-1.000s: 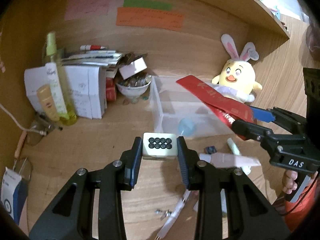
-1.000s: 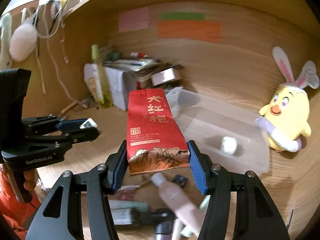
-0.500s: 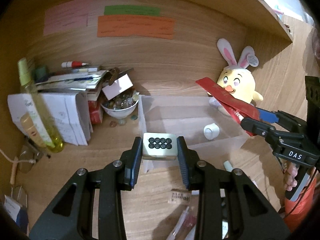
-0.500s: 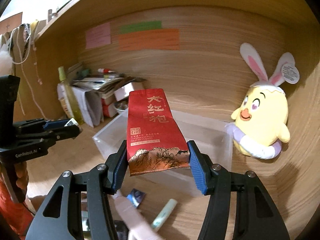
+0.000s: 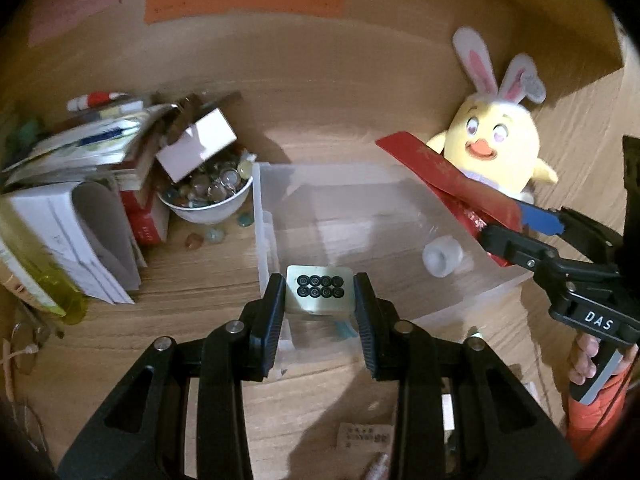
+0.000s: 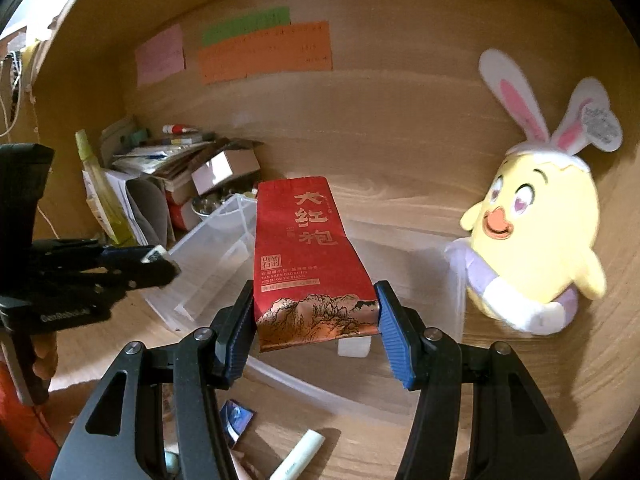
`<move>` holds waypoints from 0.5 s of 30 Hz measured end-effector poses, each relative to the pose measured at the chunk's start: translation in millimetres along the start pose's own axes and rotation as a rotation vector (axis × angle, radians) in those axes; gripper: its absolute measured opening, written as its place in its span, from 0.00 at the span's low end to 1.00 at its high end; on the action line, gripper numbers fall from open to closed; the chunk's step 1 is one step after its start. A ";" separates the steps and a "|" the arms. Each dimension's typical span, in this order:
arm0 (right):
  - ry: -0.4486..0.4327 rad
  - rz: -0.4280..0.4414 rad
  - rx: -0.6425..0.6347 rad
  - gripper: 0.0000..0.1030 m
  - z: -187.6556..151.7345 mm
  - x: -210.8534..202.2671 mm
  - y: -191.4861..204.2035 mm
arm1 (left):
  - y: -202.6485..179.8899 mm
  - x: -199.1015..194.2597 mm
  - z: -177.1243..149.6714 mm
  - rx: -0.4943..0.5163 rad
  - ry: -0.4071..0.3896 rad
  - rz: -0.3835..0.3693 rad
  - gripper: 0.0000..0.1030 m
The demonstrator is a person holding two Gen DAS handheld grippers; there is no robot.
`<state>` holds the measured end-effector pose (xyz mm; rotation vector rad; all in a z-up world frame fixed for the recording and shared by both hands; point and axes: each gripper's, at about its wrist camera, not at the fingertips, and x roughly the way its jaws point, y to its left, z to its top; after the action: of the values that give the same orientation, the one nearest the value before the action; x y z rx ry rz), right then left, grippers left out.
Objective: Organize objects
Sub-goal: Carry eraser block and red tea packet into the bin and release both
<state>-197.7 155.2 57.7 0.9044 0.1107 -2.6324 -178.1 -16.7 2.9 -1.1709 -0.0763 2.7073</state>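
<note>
My left tongs clamp a pale square mahjong tile; my right tongs clamp a red foil tea packet, both over the clear plastic bin. One white cap lies inside; clutter at six o'clock remains.

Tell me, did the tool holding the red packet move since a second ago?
Yes. The right tool, shut on the red packet, has come closer to the clear bin and the yellow chick toy, which looks bigger now.

One clear bin, one plush chick, one marble bowl, three wall notes.
</note>
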 end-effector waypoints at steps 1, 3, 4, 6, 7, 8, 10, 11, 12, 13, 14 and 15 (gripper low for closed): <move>0.008 -0.001 0.000 0.51 -0.3 5.0 1.0 | -0.4 3.9 1.1 0.005 0.008 0.003 0.33; 0.026 0.009 0.000 0.51 -1.3 14.7 3.3 | -1.3 9.9 3.3 0.012 0.019 0.002 0.33; 0.038 0.015 -0.003 0.51 -2.4 19.8 4.8 | -2.1 13.1 4.4 0.017 0.024 0.002 0.33; 0.062 0.020 -0.010 0.51 -4.5 29.7 7.8 | -3.8 17.9 6.1 0.027 0.031 0.003 0.33; 0.071 0.022 -0.013 0.51 -5.3 33.2 8.6 | -4.8 20.2 6.8 0.033 0.034 0.004 0.33; 0.080 0.022 -0.015 0.51 -6.4 36.4 9.3 | -6.0 21.5 7.5 0.041 0.032 0.008 0.33; 0.096 0.025 -0.019 0.51 -7.9 41.6 10.4 | -8.6 23.6 8.7 0.054 0.035 0.011 0.33; 0.101 0.025 -0.020 0.51 -8.6 42.8 10.6 | -9.2 24.6 9.3 0.056 0.038 0.008 0.33; 0.105 0.027 -0.019 0.52 -8.7 44.2 10.9 | -9.5 25.6 9.6 0.057 0.040 0.005 0.33; 0.109 0.029 -0.019 0.52 -9.0 45.6 11.0 | -9.9 27.0 9.6 0.059 0.043 0.005 0.33; 0.114 0.029 -0.019 0.52 -9.3 47.0 11.2 | -10.0 27.9 9.5 0.061 0.045 0.007 0.33; 0.119 0.029 -0.020 0.52 -9.2 47.8 11.3 | -10.3 29.0 9.5 0.064 0.047 0.009 0.33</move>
<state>-223.4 131.9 21.7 1.0477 0.1526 -2.5451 -202.8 -0.7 -10.2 -1.2184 0.0223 2.6676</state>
